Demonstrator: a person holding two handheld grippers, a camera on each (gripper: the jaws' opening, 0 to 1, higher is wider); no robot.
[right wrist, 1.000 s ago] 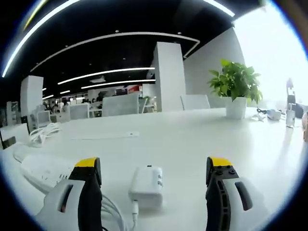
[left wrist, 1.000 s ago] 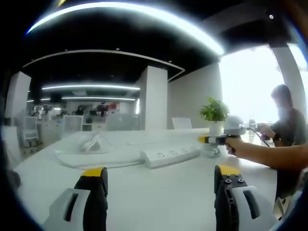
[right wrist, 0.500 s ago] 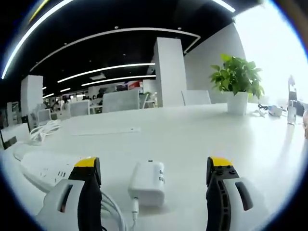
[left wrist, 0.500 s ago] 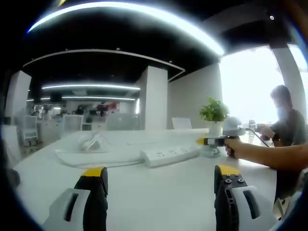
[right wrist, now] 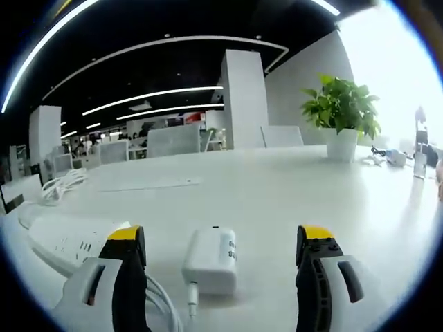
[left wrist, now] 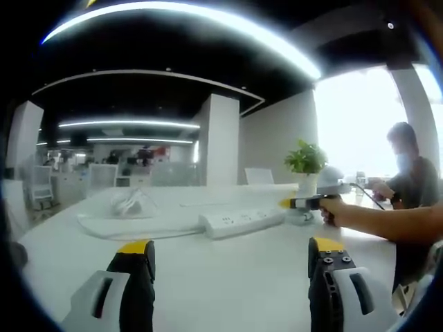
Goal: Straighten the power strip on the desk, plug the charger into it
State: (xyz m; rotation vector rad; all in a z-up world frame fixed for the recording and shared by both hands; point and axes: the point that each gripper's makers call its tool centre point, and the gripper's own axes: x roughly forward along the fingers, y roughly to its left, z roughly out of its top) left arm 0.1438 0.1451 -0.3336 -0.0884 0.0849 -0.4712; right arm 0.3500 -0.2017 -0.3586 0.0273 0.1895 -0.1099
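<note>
**Charger not yet plugged in; both tongs were spread and empty**

The counter [left wrist: 208, 277] carried everything, and nothing on it looked joined up. Ahead of the left tongs [left wrist: 228, 259], well beyond their tips, the power strip [left wrist: 242, 223] lay flat at a slant across the view, sockets up and none of them filled as far as could be seen. Its cable [left wrist: 118, 232] ran off to the left of those tongs. Whether that slant counted as straightened could not be told.

The right tongs [right wrist: 221, 242] hovered low over the counter with the charger [right wrist: 211, 259] lying between their spread jaws, near but not touched by either. Its white lead [right wrist: 163, 301] trailed back beside the left jaw. The end of the strip lay just to the left of these tongs, apart from the charger.

In the left gripper view the right tongs [left wrist: 294, 203] reached in from the right, held by a hand [left wrist: 332, 209].

By my judgement, the whole plugging step remained: close on the charger, lift it, seat it in a socket.
</note>
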